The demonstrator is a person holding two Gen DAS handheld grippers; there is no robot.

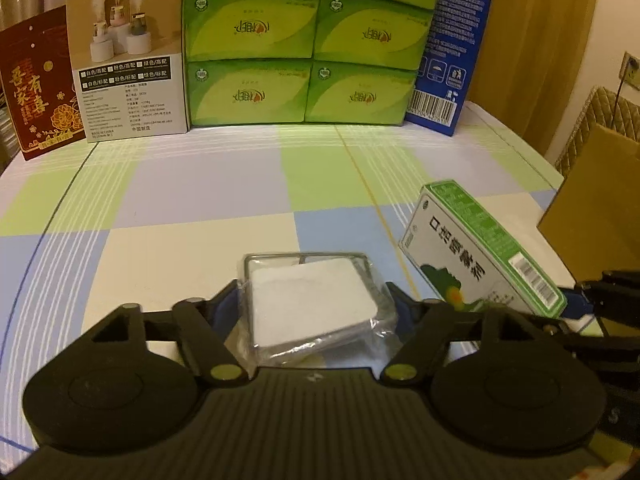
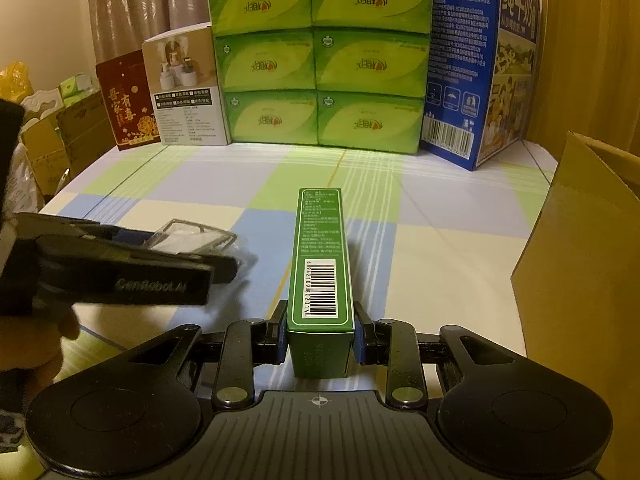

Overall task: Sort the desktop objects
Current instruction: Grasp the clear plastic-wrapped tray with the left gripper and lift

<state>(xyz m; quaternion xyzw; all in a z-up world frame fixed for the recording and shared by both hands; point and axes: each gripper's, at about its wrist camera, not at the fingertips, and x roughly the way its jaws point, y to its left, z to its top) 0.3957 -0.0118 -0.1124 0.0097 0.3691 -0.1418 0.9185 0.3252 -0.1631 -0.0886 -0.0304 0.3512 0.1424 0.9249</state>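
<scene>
left gripper (image 1: 316,312): clamps wrapped white pad (image 1: 308,300) | right gripper (image 2: 320,338): clamps green box (image 2: 320,264)

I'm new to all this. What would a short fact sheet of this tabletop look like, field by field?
surface: checked pastel tablecloth
left gripper: jaws around a clear plastic-wrapped white square pad
right gripper: shut on a long green and white carton with a barcode
back row: stacked green tissue packs, blue milk carton box, white humidifier box, dark red packet
right edge: brown cardboard box

Green/white box (image 2: 320,264), white pad (image 1: 308,300), pastel-check tablecloth (image 1: 200,188)
</scene>
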